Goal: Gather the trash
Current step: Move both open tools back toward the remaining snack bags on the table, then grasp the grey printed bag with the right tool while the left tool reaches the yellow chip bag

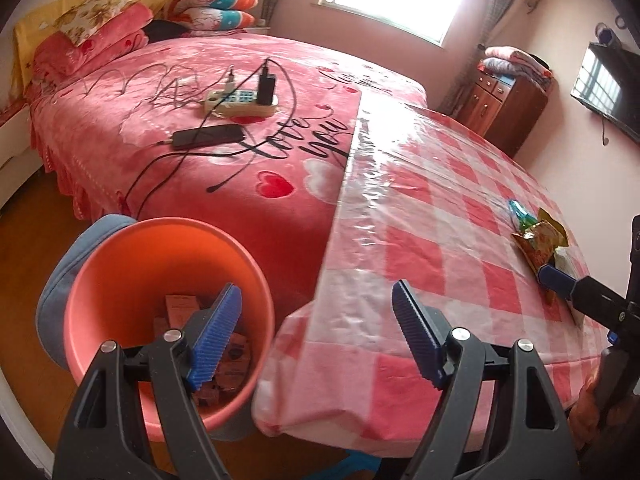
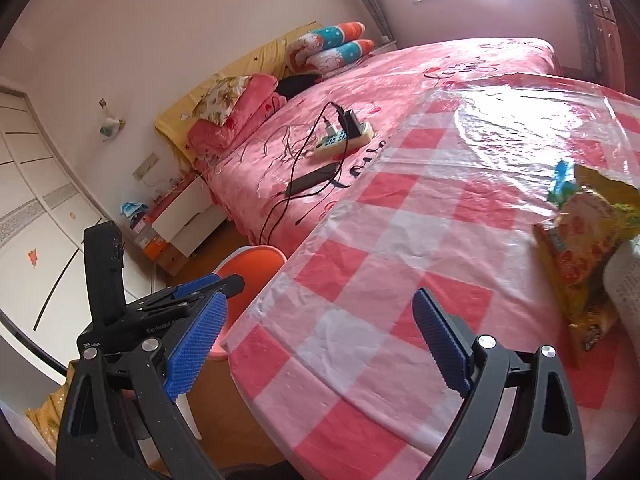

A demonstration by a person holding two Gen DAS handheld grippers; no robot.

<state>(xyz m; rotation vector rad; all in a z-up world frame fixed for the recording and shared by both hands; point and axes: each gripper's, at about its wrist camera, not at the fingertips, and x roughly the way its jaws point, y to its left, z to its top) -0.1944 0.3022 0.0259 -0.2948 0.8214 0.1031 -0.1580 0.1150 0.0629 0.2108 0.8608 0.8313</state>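
Observation:
An orange bin holding several small cardboard boxes stands beside the table's left edge, also seen as the bin in the right wrist view. My left gripper is open and empty, one finger over the bin, the other over the table's edge. On the checked tablecloth lie a yellow snack bag, a blue-green wrapper and a white paper item. My right gripper hovers open and empty over the table's near part, left of that trash. Its finger nears the snack bag.
Behind the table lies a pink bed with a power strip, a phone and cables. A wooden dresser and a wall television are at the far right. A blue-grey stool is under the bin.

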